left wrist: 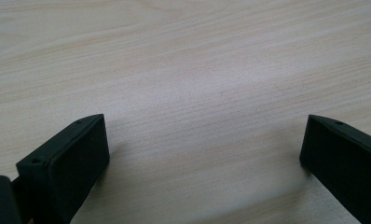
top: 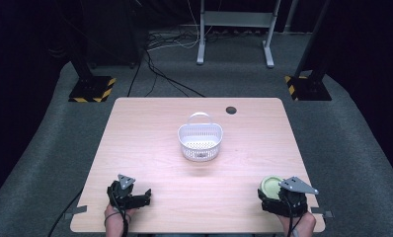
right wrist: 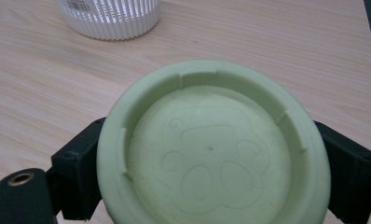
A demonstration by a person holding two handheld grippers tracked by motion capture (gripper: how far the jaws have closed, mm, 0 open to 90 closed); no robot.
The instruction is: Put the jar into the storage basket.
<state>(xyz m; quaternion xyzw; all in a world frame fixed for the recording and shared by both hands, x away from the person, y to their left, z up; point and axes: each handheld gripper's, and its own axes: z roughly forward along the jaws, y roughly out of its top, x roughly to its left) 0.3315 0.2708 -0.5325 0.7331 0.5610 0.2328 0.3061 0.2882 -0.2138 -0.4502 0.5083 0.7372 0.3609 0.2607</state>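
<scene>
A pale green round dish with its underside facing the camera sits between the jaws of my right gripper, which is shut on its rim from both sides. In the high view this dish and the right gripper are at the table's front right corner. My left gripper rests at the front left. In its own view the left gripper is open, its jaws wide apart over bare wood. A white slotted basket with a handle stands at the table's middle, and its lower wall shows beyond the dish.
The light wood table has a dark cable hole near its far edge. On the grey floor behind stand two posts on yellow-and-black bases, a grey metal frame and loose cables.
</scene>
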